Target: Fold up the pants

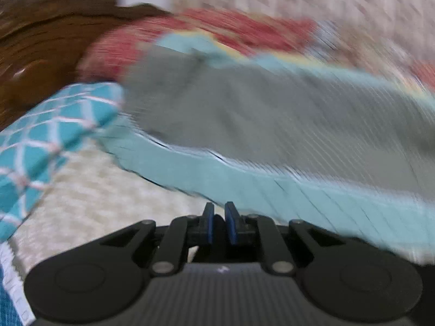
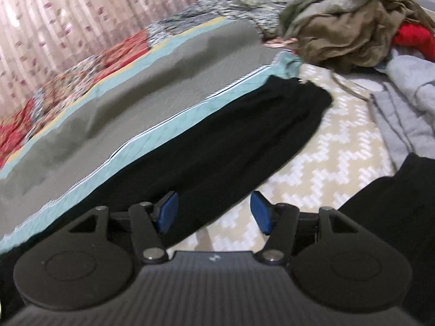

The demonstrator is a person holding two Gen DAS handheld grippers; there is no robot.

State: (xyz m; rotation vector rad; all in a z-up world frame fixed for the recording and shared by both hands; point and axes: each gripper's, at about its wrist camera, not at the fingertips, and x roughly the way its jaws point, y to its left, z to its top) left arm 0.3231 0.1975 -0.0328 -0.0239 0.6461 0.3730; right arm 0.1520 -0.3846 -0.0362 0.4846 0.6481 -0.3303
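The black pants (image 2: 244, 138) lie flat on the bed in a long, narrow strip that runs from the lower left of the right wrist view up toward the upper right. Their far end is squared off and rests on the beige zigzag bedspread, while their left edge lies along the turquoise border of a quilt. The fabric looks smooth, with faint lengthwise creases.

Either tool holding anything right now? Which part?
Nothing held. The left tool is shut with nothing visible between its pads. The right tool is open over the black pants, not gripping them.
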